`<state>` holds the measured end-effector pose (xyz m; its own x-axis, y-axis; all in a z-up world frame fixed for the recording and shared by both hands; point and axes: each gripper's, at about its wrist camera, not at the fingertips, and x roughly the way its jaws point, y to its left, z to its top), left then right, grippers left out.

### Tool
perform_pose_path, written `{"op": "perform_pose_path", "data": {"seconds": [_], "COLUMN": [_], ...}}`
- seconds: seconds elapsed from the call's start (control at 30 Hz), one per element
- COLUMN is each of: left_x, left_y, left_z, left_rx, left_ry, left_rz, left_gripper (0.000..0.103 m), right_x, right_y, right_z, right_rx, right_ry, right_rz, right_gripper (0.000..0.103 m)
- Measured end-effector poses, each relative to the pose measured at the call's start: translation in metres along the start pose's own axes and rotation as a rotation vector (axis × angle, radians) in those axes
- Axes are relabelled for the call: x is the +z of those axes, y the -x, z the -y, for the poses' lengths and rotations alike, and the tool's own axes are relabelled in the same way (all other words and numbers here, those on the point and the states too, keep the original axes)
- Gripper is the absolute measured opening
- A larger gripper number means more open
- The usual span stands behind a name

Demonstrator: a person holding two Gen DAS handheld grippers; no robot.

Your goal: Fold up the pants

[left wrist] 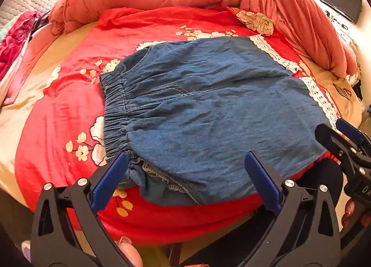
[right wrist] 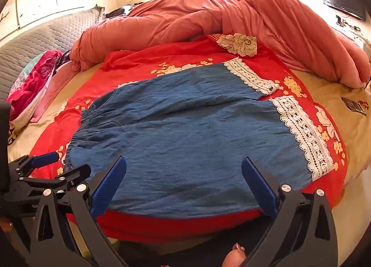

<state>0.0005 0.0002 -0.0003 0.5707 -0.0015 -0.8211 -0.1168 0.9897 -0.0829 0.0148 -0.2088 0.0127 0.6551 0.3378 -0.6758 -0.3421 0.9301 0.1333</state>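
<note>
Where the red floral bedspread [right wrist: 148,77] covers the bed, a bunched salmon quilt [right wrist: 208,19] lies along its far side. The denim pants [right wrist: 185,132] lie flat on the bedspread near its front edge, elastic waistband [left wrist: 116,109] to the left and white lace cuffs [right wrist: 303,132] to the right, the two legs side by side. A crumpled pink garment [right wrist: 32,91] sits at the far left, well apart from the pants. The left gripper [left wrist: 185,169] is spread wide at the waistband corner, gripping nothing. The right gripper [right wrist: 184,174] likewise gapes over the near edge of the denim, with no cloth between its blue pads [right wrist: 109,186].
</note>
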Motion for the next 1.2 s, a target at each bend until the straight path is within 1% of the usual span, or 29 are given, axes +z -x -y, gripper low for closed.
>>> {"op": "perform_pose_path", "data": {"seconds": [0.03,0.2,0.53,0.7,1.2], "left_x": [0.0,-0.001,0.001,-0.001,-0.002], "left_y": [0.0,0.001,0.007,0.006,0.006], "left_z": [0.0,0.001,0.003,0.006,0.01], "left_rx": [0.002,0.012,0.001,-0.004,-0.008], "left_ry": [-0.003,-0.012,-0.013,-0.015,-0.016], "left_rz": [0.009,0.025,0.028,0.028,0.031], "left_gripper": [0.095,0.095,0.095,0.095,0.095], "right_x": [0.0,-0.001,0.002,-0.002,-0.004], "right_y": [0.001,0.001,0.006,0.006,0.008], "right_z": [0.0,-0.001,0.001,0.004,0.005], "right_rx": [-0.008,-0.001,-0.004,-0.017,-0.012], "right_ry": [-0.002,0.005,-0.002,0.01,0.014], "right_rz": [0.012,0.006,0.003,0.006,0.008], "right_gripper": [0.099,0.099,0.099,0.099,0.099]}}
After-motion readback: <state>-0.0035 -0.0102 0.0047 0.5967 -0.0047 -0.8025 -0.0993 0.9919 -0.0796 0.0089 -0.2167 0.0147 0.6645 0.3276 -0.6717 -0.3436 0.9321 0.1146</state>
